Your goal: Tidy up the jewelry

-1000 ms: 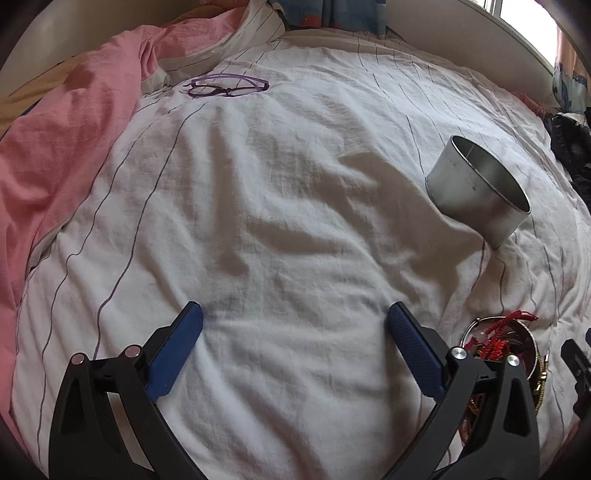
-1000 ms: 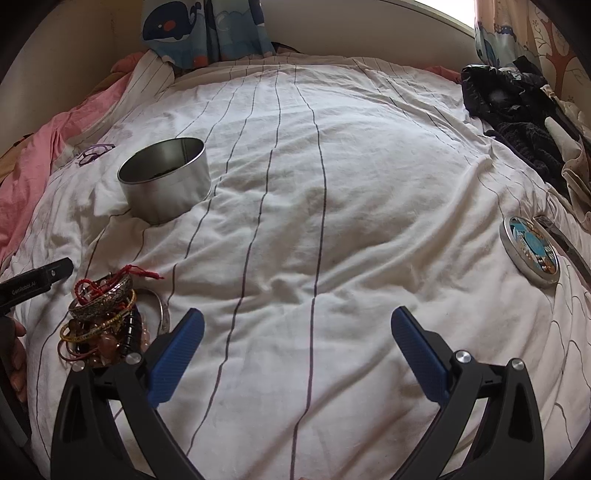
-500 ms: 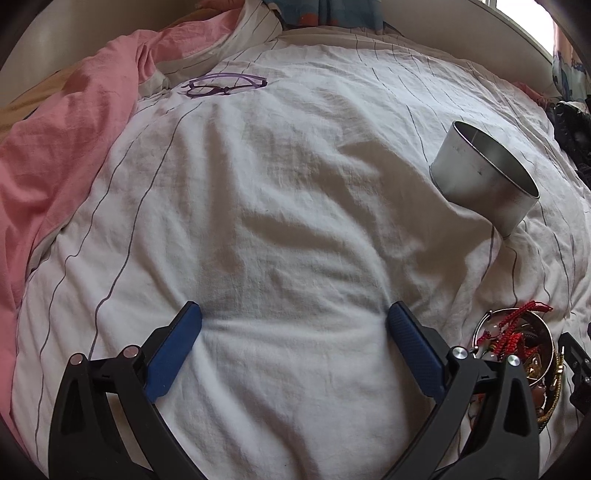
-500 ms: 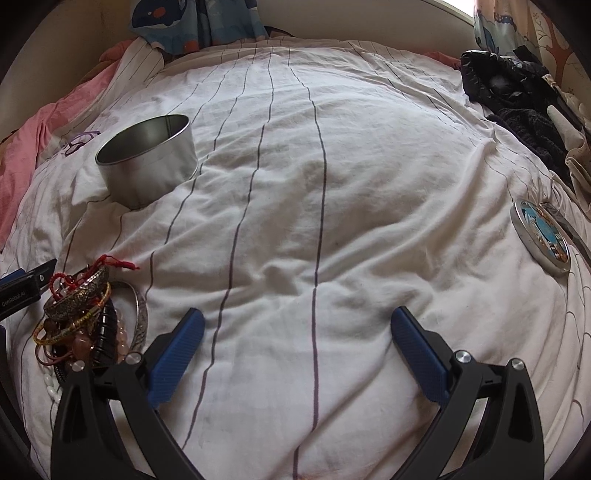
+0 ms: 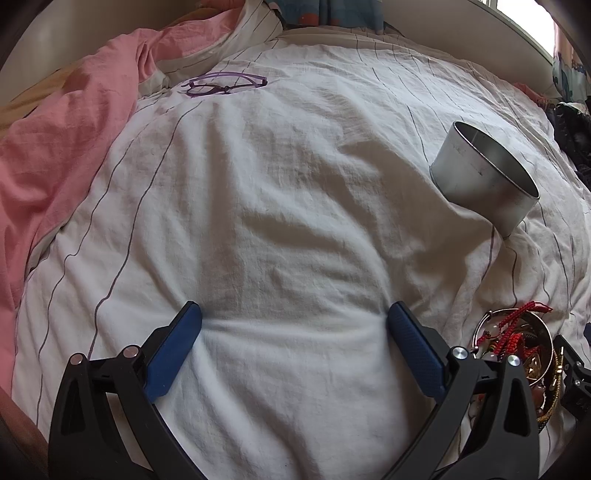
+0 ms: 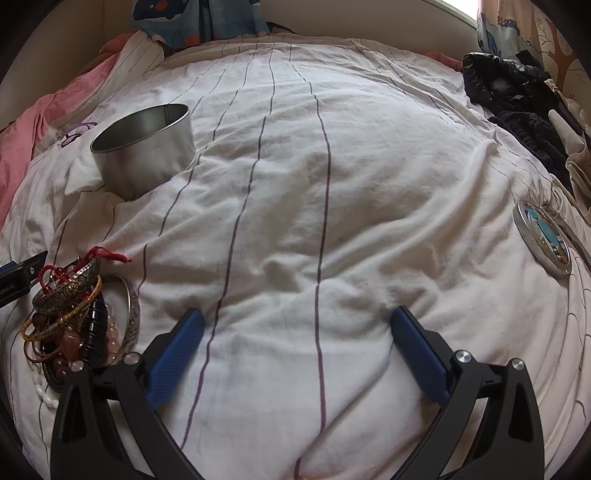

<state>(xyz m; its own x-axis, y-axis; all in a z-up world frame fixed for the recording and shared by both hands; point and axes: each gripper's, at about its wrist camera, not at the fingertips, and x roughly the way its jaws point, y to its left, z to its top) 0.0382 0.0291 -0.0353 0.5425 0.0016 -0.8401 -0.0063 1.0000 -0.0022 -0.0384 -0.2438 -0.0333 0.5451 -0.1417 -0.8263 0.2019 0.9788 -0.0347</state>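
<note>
A pile of bracelets and bangles (image 6: 74, 314) with red cord lies on the white striped bedsheet (image 6: 295, 184), left of my right gripper; it also shows at the lower right of the left wrist view (image 5: 517, 343). An open round metal tin (image 6: 144, 151) stands tilted on the sheet behind the pile, and appears at the right in the left wrist view (image 5: 484, 177). The tin's lid (image 6: 543, 236) lies far right. My left gripper (image 5: 293, 325) and right gripper (image 6: 295, 328) are both open, empty, and press on the sheet.
Purple glasses (image 5: 225, 84) lie at the back left beside a pink blanket (image 5: 55, 140). Dark clothing (image 6: 517, 99) is heaped at the back right. A patterned pillow (image 6: 199, 18) sits at the head of the bed.
Both grippers have lowered and moved forward onto the sheet. The jewelry pile and tin now sit nearer in both views. Both stay open.
</note>
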